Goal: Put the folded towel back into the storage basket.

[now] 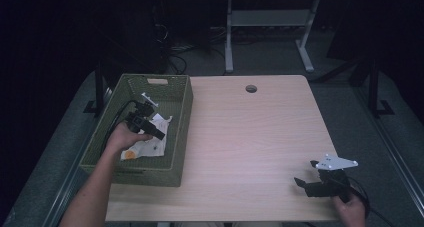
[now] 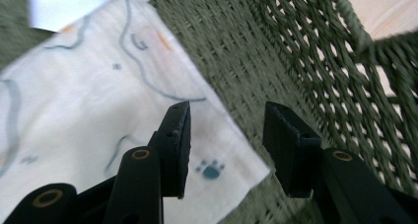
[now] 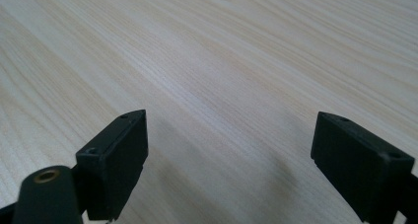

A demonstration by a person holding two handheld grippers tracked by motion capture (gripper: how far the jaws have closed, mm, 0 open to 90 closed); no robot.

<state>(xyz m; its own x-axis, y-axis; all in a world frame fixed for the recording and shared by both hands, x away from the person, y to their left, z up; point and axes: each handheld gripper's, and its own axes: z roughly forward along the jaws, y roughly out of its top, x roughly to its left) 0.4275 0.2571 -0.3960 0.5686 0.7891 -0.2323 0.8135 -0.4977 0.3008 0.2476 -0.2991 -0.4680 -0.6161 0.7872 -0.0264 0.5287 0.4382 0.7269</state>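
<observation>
One cloth (image 2: 98,100) beneath left claw (image 2: 226,130)

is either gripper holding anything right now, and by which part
Nothing is held. The left gripper hangs open over the corner of the white cloth in the green basket, fingers clear of it. The right gripper is open above the bare table.

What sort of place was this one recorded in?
Probably a lab or office workroom: a pale wood table with a cable hole, another desk's white metal legs behind, and cables on the grey floor.
</observation>
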